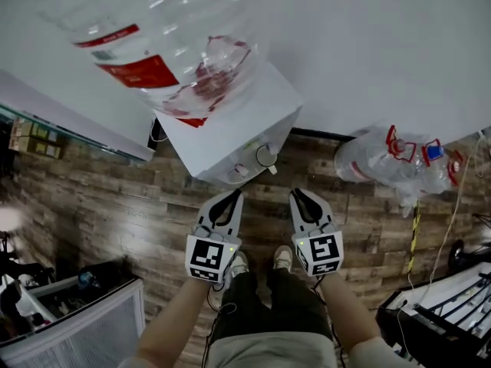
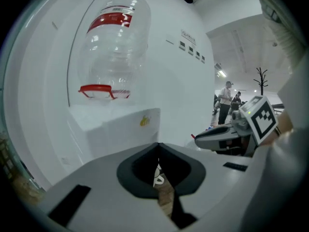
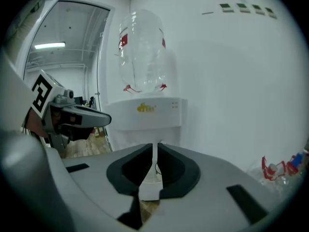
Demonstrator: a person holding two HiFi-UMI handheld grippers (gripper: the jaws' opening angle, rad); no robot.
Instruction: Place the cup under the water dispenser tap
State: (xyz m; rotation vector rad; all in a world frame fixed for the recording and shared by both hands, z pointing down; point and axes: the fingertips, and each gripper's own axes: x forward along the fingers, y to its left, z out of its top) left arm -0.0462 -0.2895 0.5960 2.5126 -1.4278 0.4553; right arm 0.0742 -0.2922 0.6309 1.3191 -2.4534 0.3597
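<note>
Two grippers are held side by side in the lower middle of the head view, and both point up the frame at the water dispenser [image 1: 230, 121]. The left gripper [image 1: 232, 196] is on the left and the right gripper [image 1: 300, 195] is on the right, with a bit of floor between them.

The left gripper's own view shows its jaws pressed together, with only a thin crack left and nothing in it. The right gripper's jaws look the same in its view. They are closed up to a thin slit and hold nothing.

The dispenser is a white box in the upper middle of the head view. A big clear bottle [image 1: 153, 44] with a red label stands upside down on top of it. At the front edge of the dispenser, just above the gripper tips, there is a small round white thing. It looks like the cup [image 1: 265, 156] seen from above, sitting by the taps (it is too small to be sure). Neither gripper touches it.

The wood floor [image 1: 100, 205] is brown, and the wall [image 1: 383, 52] behind the dispenser is white. Some empty clear bottles [image 1: 399, 163] with red handles lie on the floor at the right, against the wall. The person's two shoes [image 1: 239, 265] show between the grippers, near the bottom.
</note>
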